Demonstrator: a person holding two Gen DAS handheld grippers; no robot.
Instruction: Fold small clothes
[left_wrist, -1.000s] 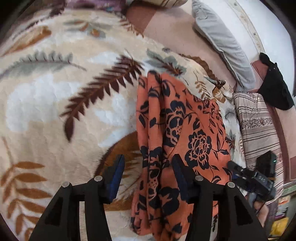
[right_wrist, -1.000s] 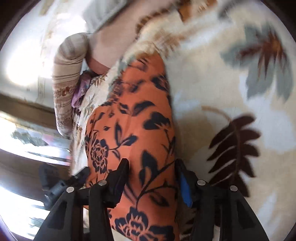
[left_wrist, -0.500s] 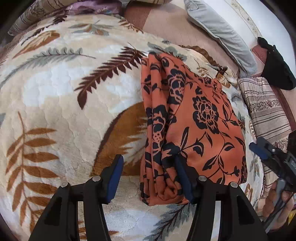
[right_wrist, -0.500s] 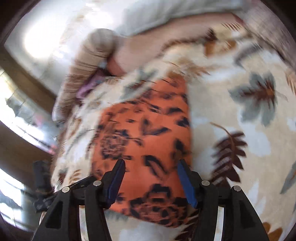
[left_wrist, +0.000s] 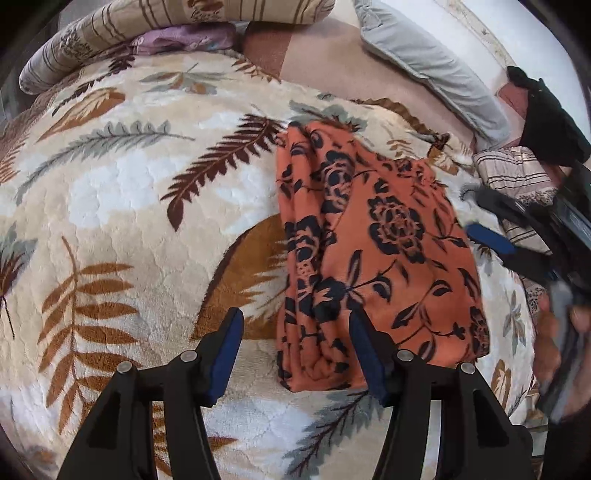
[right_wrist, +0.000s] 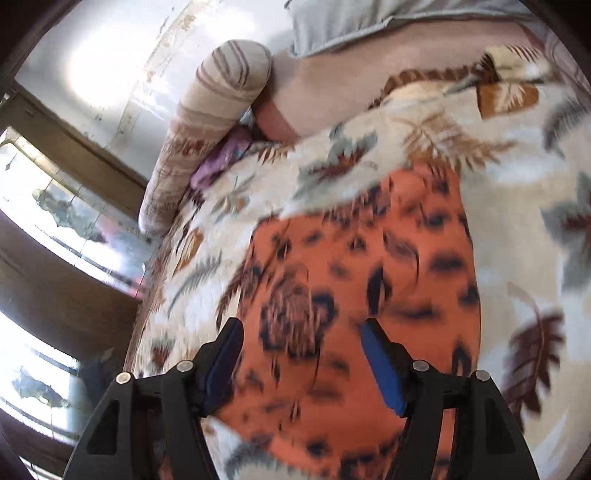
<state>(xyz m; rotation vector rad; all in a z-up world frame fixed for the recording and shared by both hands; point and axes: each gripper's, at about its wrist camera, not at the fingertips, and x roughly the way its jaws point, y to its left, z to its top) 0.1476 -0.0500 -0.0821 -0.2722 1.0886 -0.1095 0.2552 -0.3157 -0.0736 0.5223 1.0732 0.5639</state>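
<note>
An orange floral-print garment (left_wrist: 373, 251) lies folded into a long panel on a cream leaf-patterned blanket (left_wrist: 122, 206) spread over a bed. The right wrist view is smeared by blur, so the garment's (right_wrist: 365, 295) black print and edges are hard to make out there. The left gripper (left_wrist: 295, 338) hangs above the garment's near left corner, its jaws about half parted, having just been opening, and clasping nothing; its right finger (left_wrist: 364, 343) hides part of the folded edge. The right gripper (right_wrist: 301, 345) hovers over the cloth, jaws spread wide after opening further, empty. Only the left wrist view shows the right gripper (left_wrist: 480, 221) from outside, blurred, with a hand (left_wrist: 565, 343) cut off at the frame's edge, plus a grey pillow (left_wrist: 436, 74) and a black cloth (left_wrist: 550, 122). Only the right wrist view shows a window (right_wrist: 55, 221). A striped bolster (right_wrist: 214, 122) appears in both.
</note>
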